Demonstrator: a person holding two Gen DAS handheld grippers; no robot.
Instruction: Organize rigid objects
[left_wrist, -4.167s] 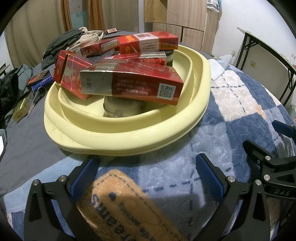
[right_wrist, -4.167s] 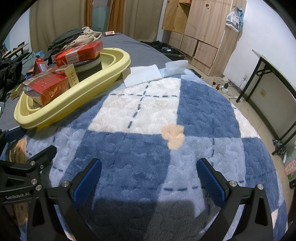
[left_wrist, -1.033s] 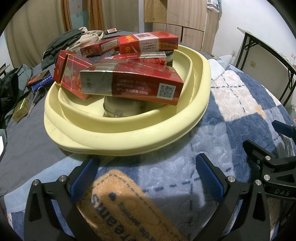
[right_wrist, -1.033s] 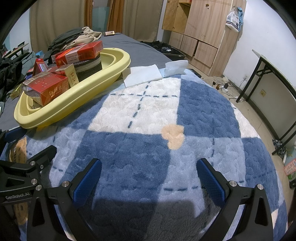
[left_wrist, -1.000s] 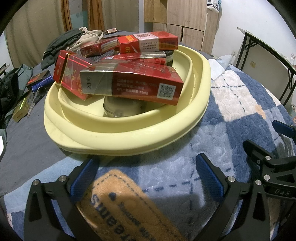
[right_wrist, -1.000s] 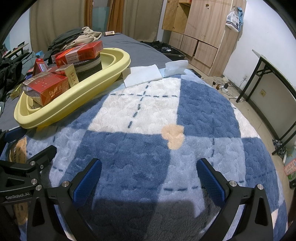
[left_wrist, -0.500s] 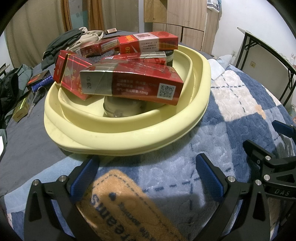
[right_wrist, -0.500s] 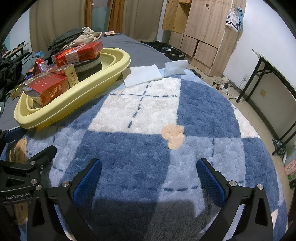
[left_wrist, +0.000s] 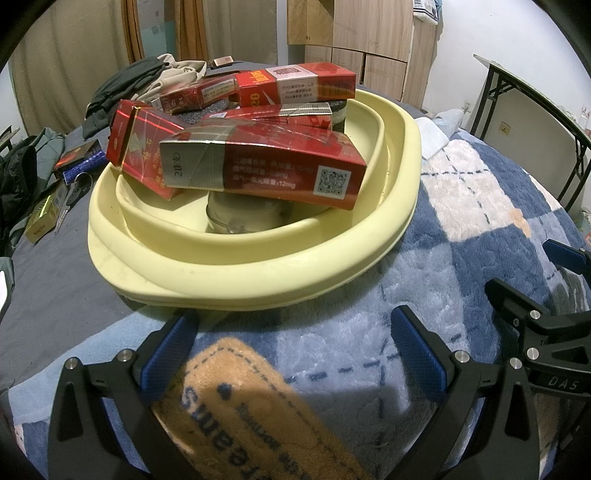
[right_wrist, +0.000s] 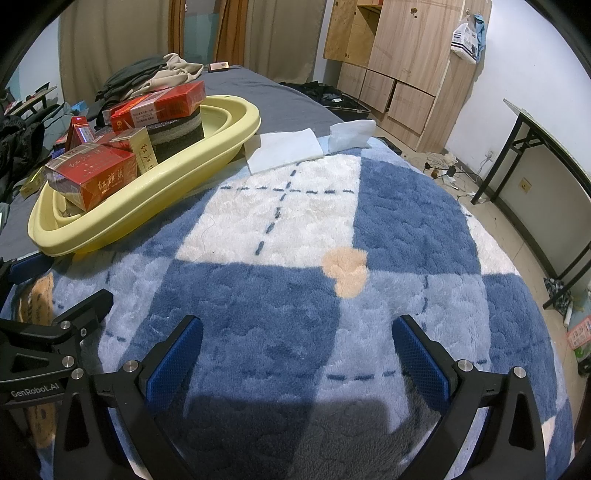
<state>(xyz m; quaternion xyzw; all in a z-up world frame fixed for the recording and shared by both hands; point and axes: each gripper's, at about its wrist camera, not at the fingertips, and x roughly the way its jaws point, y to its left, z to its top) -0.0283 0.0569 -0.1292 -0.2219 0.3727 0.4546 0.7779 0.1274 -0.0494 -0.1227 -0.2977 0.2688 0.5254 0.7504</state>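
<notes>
Both the left gripper and right gripper rest wide apart and empty on the blanket. Red cartons lie loosely stacked in the yellow basin. Risk: pulling the overhanging front carton may topple the stack.

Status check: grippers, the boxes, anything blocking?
Left gripper open, empty, low over blanket. Right gripper open, empty. Red boxes piled in yellow basin, untouched. Nothing between left gripper and basin.
</notes>
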